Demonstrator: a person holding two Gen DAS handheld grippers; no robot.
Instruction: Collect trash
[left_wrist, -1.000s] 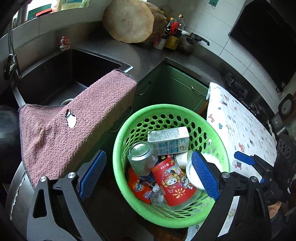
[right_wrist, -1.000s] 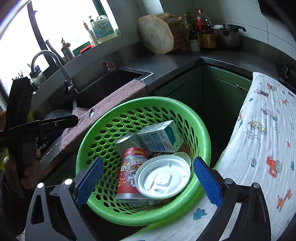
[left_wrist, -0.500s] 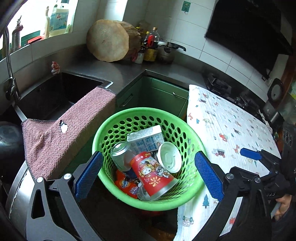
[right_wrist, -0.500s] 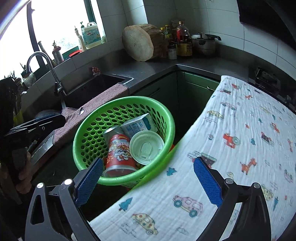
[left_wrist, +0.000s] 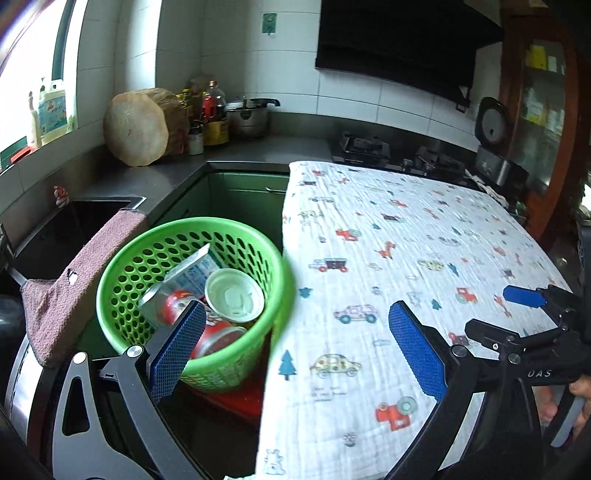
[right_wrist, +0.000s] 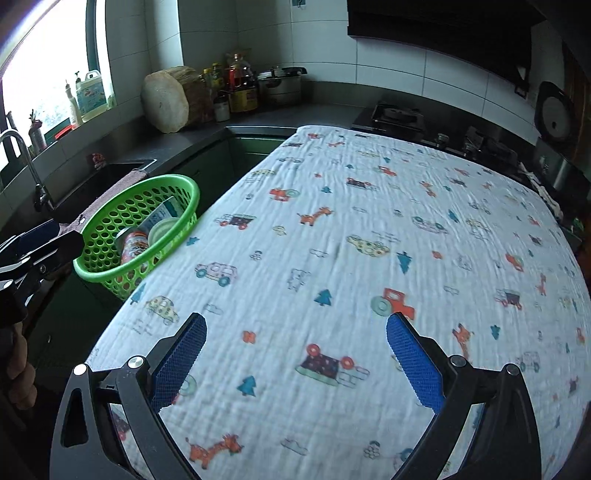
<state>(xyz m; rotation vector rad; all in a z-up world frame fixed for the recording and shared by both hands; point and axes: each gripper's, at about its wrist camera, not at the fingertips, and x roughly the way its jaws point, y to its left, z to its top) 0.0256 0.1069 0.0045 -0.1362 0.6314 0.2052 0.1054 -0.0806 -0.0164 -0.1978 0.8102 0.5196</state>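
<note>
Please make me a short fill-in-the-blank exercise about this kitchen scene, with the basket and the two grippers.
1. The trash lies inside a plastic basket whose colour is ____.
2. Both the left gripper and the right gripper hold ____.
3. The white lid lies in the basket, not on the printed ____ that covers the table.
4. A pink towel hangs over the edge of the ____.

Missing words: green; nothing; cloth; sink

A white cloth (right_wrist: 369, 240) printed with cars, trees and giraffes covers the table. On the dark counter behind stand a round wooden block (left_wrist: 138, 127), bottles (left_wrist: 210, 110) and a steel pot (left_wrist: 247, 118). A pink towel (left_wrist: 74, 280) hangs over the sink (left_wrist: 74, 218) edge, and a faucet (right_wrist: 22, 158) stands by the window.
</note>
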